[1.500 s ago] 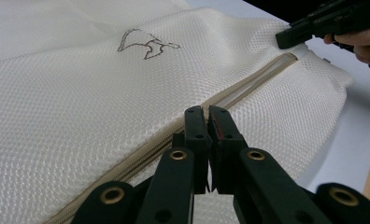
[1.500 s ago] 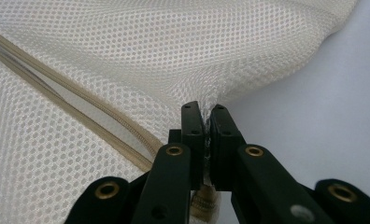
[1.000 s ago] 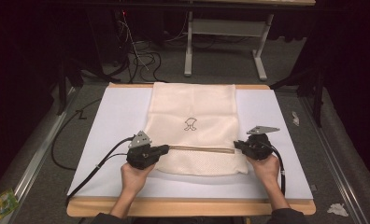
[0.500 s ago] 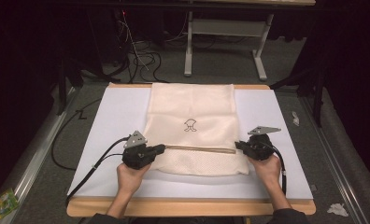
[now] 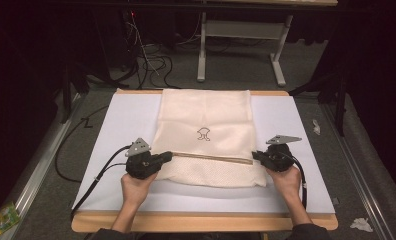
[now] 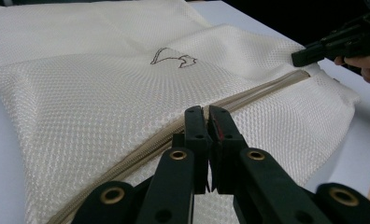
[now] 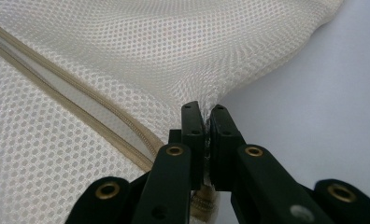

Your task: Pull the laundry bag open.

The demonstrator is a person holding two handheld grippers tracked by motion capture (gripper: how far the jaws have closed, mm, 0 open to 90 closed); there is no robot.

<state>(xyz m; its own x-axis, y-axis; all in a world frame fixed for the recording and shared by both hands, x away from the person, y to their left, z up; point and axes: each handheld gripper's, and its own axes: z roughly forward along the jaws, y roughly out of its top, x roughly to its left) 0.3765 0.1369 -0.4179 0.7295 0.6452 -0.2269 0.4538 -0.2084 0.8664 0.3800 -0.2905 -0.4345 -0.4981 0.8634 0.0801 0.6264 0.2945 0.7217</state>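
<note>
- Two grippers engaged on one cream mesh laundry bag (image 5: pixel 206 120), lying flat mid-surface on the white mat (image 5: pixel 111 125), long axis running away from me.
- Left gripper (image 5: pixel 167 158): at the left end of the tan zipper (image 5: pixel 211 158). Fingers (image 6: pixel 195 135) pressed together on the zipper line; looks like I'm pinching the pull, but the pull itself is hidden behind them, so can't confirm.
- Right gripper (image 5: pixel 256 156): fingers (image 7: pixel 192 135) clamped on the bag's mesh edge at the right end of the zipper; fabric bunches up into the pinch, zipper end sits just beside it.
- Step, my read: anchor one end, run the slider along the zipper. Which way it opens, can't tell; a gap shows between the zipper tapes in the right gripper view.
- Next move calls for: right holding tension along the zipper line, left dragging straight along the track, low and level, so the mesh doesn't ruck up and snag.
</note>
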